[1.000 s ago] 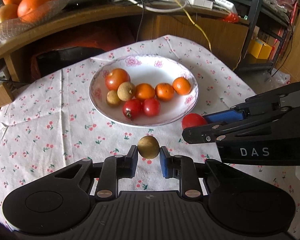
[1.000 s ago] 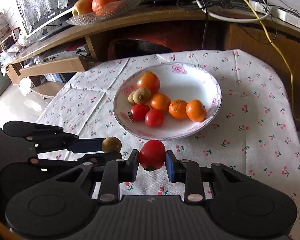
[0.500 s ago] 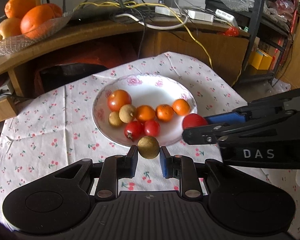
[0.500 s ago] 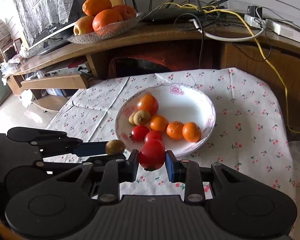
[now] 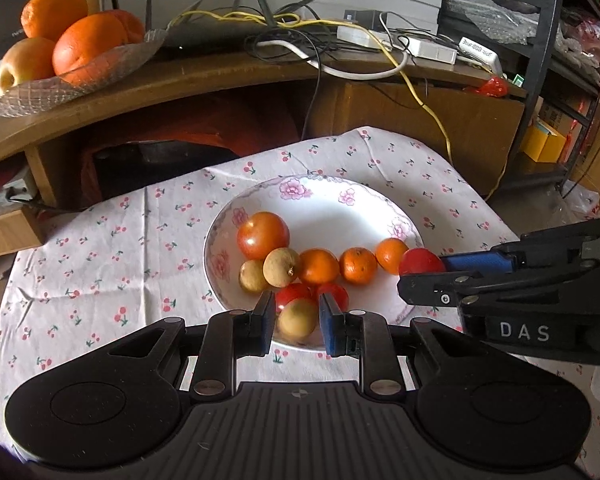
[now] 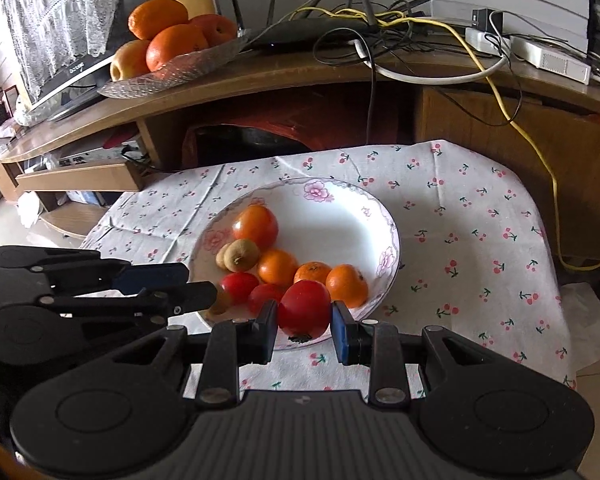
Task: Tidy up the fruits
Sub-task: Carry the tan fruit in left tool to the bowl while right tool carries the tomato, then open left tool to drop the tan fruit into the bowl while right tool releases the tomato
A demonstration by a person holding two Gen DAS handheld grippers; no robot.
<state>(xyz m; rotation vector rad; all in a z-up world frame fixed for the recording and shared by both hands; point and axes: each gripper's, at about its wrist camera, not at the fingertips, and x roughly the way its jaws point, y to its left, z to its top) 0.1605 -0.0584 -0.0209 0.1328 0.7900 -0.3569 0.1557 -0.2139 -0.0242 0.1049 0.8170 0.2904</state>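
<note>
the plate [image 5: 380,200] at the centre of the frame looks like glazed ceramic, white and glossy, with pink printed flowers on the rim. the tablecloth [image 5: 100,248] under it is thin matt cloth, creased, with a small cherry print. the tomato [image 6: 304,309] at lower centre has a smooth shiny skin; the brown fruit [image 5: 297,319] looks dull and a little rough. the left gripper [image 5: 297,321] is matt black plastic with ribbed body, blue pads and small metal pins. the fruit dish [image 5: 72,86] at upper left is clear patterned glass. the desk [image 5: 220,76] is varnished wood, slightly glossy.
</note>
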